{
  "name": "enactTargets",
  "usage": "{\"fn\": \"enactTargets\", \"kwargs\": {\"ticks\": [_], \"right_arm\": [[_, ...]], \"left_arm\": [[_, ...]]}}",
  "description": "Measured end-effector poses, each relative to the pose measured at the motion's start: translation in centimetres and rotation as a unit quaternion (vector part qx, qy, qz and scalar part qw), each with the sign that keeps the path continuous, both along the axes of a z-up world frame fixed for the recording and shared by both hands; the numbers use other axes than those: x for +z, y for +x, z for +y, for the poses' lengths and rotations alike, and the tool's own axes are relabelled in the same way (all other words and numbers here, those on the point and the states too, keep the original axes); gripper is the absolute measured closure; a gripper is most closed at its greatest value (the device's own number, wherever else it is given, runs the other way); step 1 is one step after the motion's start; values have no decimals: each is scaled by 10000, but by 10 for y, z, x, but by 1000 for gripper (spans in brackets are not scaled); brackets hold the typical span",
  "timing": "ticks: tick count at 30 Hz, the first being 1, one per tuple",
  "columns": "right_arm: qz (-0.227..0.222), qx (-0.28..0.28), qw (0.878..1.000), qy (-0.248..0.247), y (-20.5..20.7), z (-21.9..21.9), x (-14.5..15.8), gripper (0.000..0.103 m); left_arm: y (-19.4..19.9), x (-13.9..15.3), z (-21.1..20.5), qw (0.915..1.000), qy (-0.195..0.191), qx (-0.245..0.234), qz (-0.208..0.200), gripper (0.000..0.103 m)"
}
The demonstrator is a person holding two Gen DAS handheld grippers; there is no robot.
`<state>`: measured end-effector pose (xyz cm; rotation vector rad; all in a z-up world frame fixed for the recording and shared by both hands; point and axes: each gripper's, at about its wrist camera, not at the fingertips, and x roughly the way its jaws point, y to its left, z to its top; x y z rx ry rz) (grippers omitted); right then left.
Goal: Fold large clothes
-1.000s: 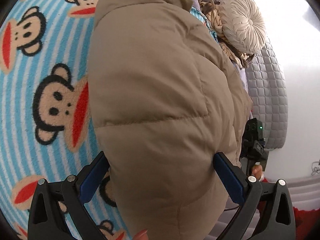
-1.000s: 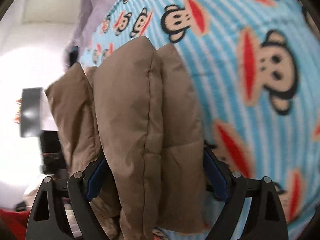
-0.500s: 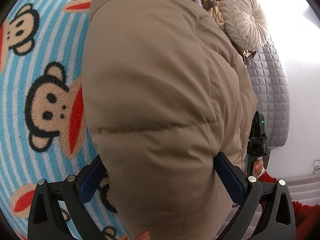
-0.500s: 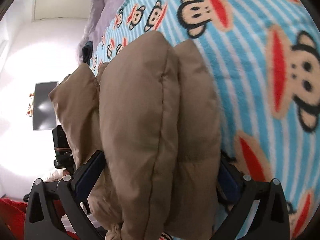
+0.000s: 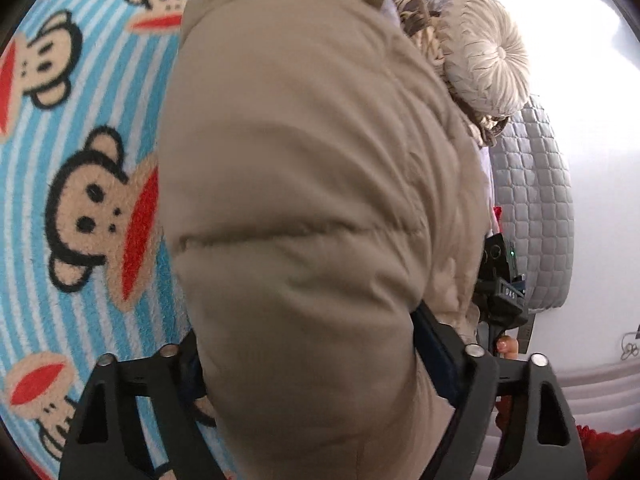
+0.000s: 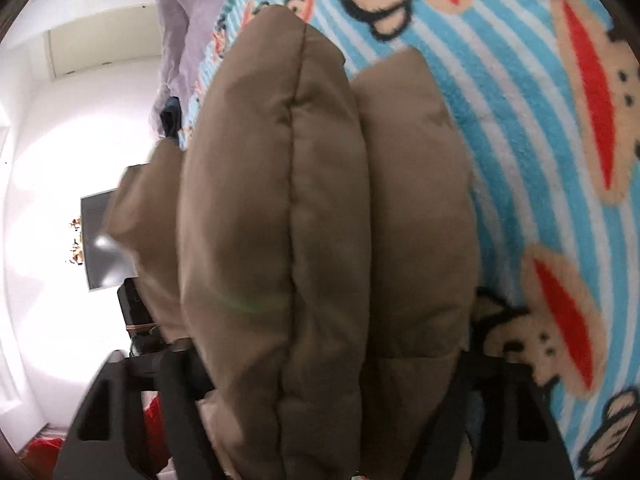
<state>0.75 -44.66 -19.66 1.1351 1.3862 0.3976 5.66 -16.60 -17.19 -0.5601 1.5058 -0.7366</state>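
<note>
Jacket: my tan puffer jacket (image 5: 304, 184) lies bunched on the monkey-print blanket (image 5: 80, 120).
Left gripper (image 5: 308, 356): jaws closing, pads squeezing a padded fold.
Right gripper (image 6: 328, 360): jaws closing, pinching stacked folds.

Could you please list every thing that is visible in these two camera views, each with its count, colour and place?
puffer jacket: one, tan, bunched on the blanket, between both grippers' jaws
blanket: one, blue and white stripes with monkey faces, under the jacket
round cushion: one, cream, pleated, beyond the jacket in the left wrist view
quilted cover: one, grey, right edge of the left wrist view
lilac fabric: one, pale purple, far end of the blanket
screen: one, dark, on the white wall
left gripper: one, black with blue pads, jaws closing on the jacket
right gripper: one, black, jaws closing on the jacket
</note>
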Motion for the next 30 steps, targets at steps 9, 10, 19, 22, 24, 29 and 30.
{"fn": "enactTargets", "kwargs": {"ticks": [9,10,19,22,24,29,30], "right_arm": [[-219,-214,9994,167,-5,28,21,51],[-273,-227,9992,194,-5,34,26,51],[-600,25,9978,271,18,95,54,51],[-704,115,9970,314,27,115,58,51],[-764,198,9964,321,37,129,58,51],[-847,419,9951,277,85,189,49,51],[-854,468,9950,236,94,197,47,51]], "left_arm": [[2,48,9,9979,6,-65,-647,22],[2,55,14,9974,-14,-61,-719,22],[14,92,95,9935,163,265,-1094,22],[22,99,133,9914,279,442,-1197,22],[31,100,160,9897,373,550,-1266,22],[62,84,219,9871,538,874,-1232,22],[69,75,232,9865,593,947,-1195,22]]}}
